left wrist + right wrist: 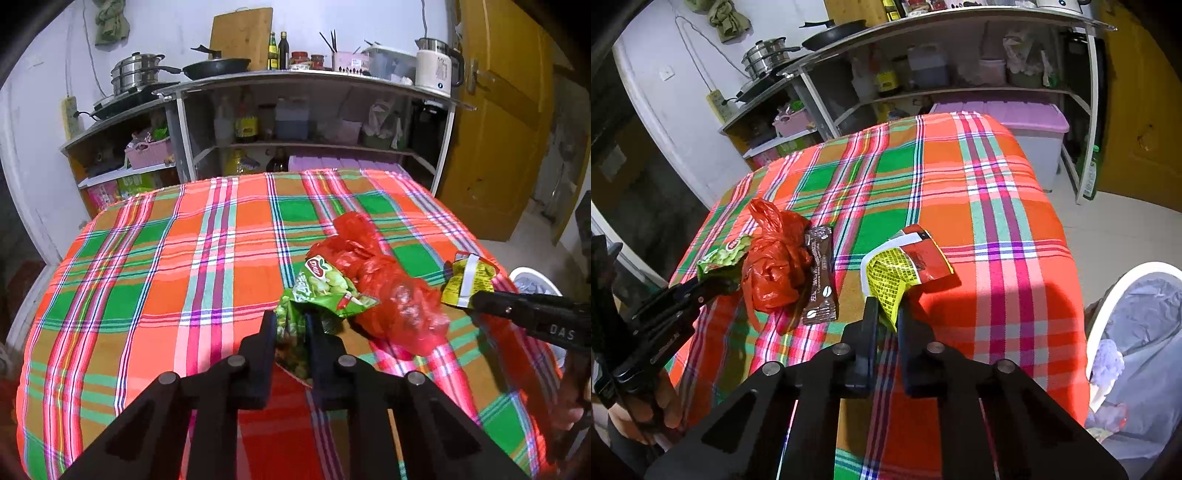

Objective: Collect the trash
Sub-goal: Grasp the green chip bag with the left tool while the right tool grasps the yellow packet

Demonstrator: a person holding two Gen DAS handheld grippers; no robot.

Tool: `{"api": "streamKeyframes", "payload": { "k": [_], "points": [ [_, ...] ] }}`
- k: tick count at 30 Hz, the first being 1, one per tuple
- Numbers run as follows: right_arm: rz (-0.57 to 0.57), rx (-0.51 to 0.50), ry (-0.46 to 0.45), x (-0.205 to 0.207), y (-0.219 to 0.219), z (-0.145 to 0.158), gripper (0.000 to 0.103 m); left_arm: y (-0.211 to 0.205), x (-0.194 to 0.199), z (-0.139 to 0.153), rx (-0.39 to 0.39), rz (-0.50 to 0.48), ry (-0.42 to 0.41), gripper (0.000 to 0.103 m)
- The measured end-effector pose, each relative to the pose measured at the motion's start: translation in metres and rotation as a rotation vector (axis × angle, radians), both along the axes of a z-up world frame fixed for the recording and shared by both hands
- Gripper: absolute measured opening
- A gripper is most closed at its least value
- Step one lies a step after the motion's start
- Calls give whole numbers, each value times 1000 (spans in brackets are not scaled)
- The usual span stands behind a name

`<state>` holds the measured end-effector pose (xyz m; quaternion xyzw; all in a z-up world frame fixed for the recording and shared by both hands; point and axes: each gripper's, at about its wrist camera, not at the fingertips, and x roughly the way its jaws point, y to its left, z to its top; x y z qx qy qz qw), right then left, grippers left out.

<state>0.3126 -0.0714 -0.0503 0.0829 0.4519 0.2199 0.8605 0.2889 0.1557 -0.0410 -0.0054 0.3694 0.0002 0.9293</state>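
"das" in raised letters on the right claw (476,301) — nothing else readable.

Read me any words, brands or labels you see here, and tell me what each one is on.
"DAS": on the right claw, seen from the left camera.
Red logo on the green snack bag: too blurred to read.
Print on the yellow packet: too small.
Print on the brown coffee sachet: too small.

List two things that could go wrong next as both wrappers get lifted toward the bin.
1. The left tool pinches the green wrapper beside the red bag; lifting may drag the bag along.
2. The right tool grips only a corner of the yellow wrapper; it could slip before the bin.
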Motion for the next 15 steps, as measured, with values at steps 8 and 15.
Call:
{"api": "streamKeyframes", "payload": {
  "k": [8, 15],
  "points": [
    [-2, 13, -38, -19, -14, 14, 9, -12, -32, 20, -39, 7, -56, 16],
    [-17, 24, -86, -52, -37, 35, 9, -38, -67, 43, -71, -27, -105, 16]
  ]
}}
